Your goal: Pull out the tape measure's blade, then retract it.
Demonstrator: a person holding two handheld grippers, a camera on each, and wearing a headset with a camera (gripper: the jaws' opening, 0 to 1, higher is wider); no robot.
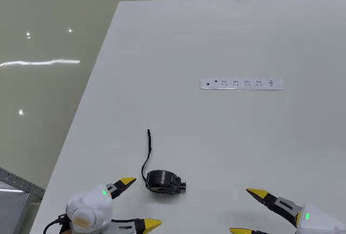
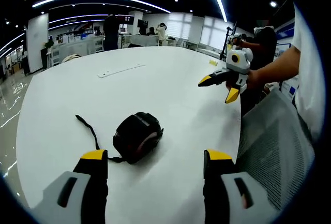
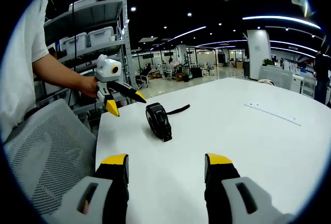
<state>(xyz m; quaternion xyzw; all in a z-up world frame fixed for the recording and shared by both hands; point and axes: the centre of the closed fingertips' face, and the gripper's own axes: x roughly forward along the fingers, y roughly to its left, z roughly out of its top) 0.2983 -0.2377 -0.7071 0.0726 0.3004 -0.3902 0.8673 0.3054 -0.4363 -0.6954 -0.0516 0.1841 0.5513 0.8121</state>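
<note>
Approach step: black round tape measure (image 1: 164,181), unextended, lies on white table (image 1: 216,39) between wide-spread left gripper (image 1: 140,202) and right gripper (image 1: 247,212). Next: clamp body, pinch blade tip (image 1: 183,185).

right gripper (image 1: 247,212) cut off at the head view's bottom edge, markings on the white strip (image 1: 241,84) too small to read

No legible text or labels

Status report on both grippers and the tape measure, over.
Left gripper open, empty, just short of tape measure. Right gripper open, empty, farther off. Nothing pulled out yet; nothing in the way.
</note>
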